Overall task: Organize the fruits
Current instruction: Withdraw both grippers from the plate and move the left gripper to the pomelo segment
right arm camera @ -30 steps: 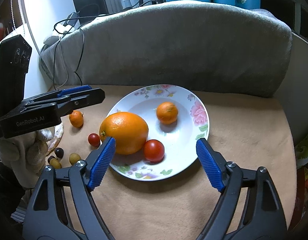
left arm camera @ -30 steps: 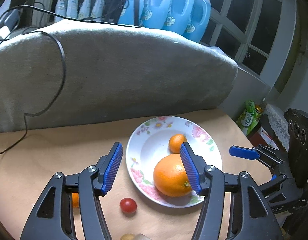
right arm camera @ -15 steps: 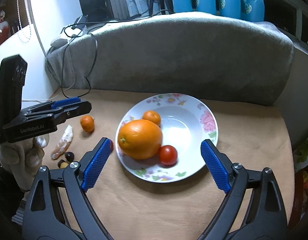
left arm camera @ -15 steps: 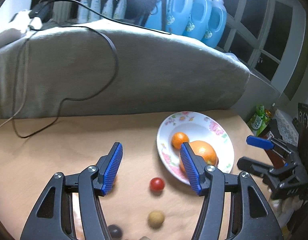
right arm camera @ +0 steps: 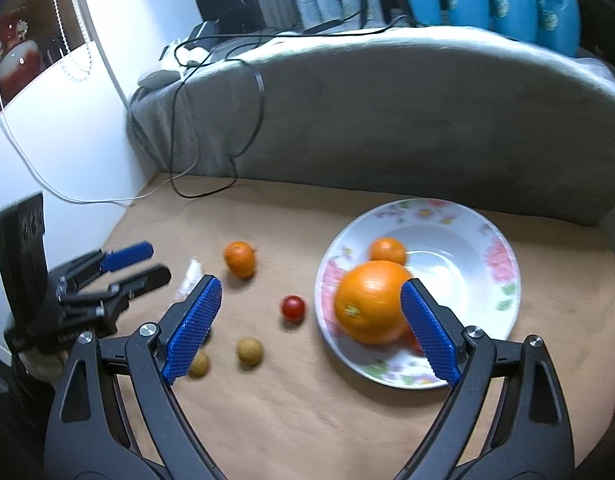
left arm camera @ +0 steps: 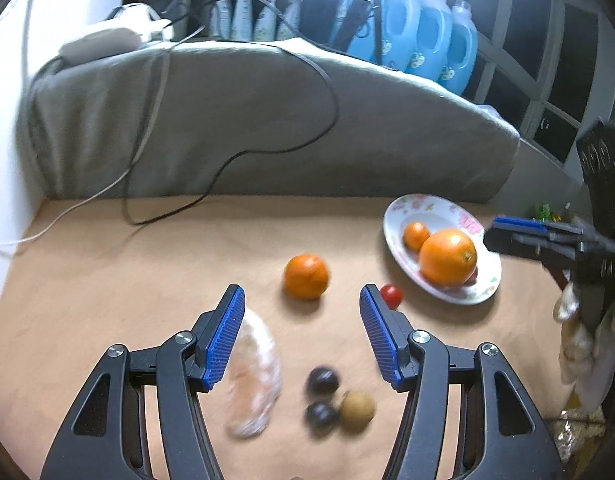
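Note:
A floral plate [right arm camera: 447, 272] on the tan table holds a large orange [right arm camera: 367, 304], a small mandarin [right arm camera: 387, 251] and a red tomato [right arm camera: 413, 342] half hidden by my finger. My right gripper [right arm camera: 309, 284] hovers open and empty before the plate. Left of the plate lie a loose mandarin [left arm camera: 306, 276], a cherry tomato [left arm camera: 391, 295], two dark round fruits [left arm camera: 322, 380], a tan longan [left arm camera: 357, 408] and a clear-wrapped piece [left arm camera: 253, 372]. My left gripper [left arm camera: 302, 304] is open and empty above these, just short of the mandarin. The plate [left arm camera: 391, 216] sits to its right.
A grey cushioned backrest [right arm camera: 387, 120] walls the table's far side, with black and white cables [left arm camera: 267, 148] trailing onto the table. Blue detergent bottles [left arm camera: 427, 40] stand behind it. A white wall [right arm camera: 67, 140] borders the left. A gloved hand [left arm camera: 575, 320] holds the right gripper.
My left gripper has swung left from the plate to the loose fruits. My right gripper has drawn back and turned left, with its jaws wider, leaving the tomato on the plate.

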